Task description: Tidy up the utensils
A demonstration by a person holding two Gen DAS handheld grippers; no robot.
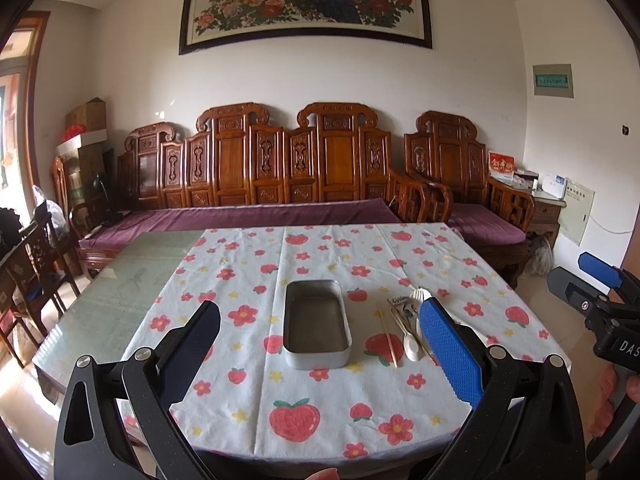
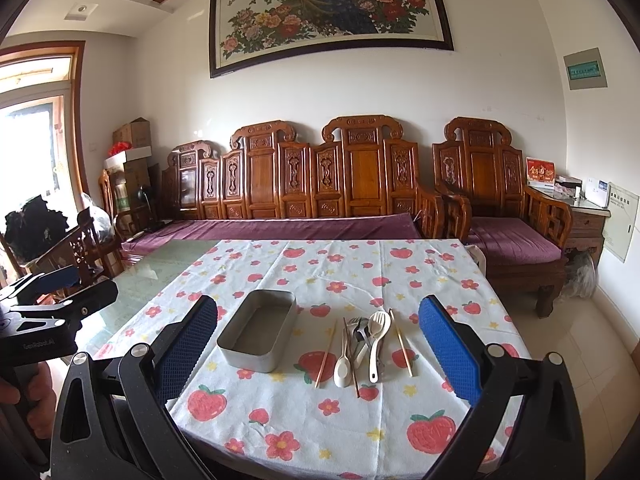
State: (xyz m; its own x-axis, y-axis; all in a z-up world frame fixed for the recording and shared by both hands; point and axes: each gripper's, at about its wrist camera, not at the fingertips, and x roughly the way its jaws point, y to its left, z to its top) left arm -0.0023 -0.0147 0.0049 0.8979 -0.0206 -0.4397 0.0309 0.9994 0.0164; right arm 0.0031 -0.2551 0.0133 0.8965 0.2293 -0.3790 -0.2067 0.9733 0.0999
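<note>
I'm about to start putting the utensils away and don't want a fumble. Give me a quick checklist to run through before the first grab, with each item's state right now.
1. Metal tin empty and open-topped: ok.
2. Utensils lying loose on the tablecloth, right of the tin, none inside yet: ok.
3. Right gripper jaws wide open, holding nothing: ok.
4. Left gripper jaws wide open, holding nothing: ok.
5. White spoon, white fork and chopsticks well separated for a single pick: not ok, the middle pieces overlap.
6. Metal pieces in the pile identifiable: cannot tell.
</note>
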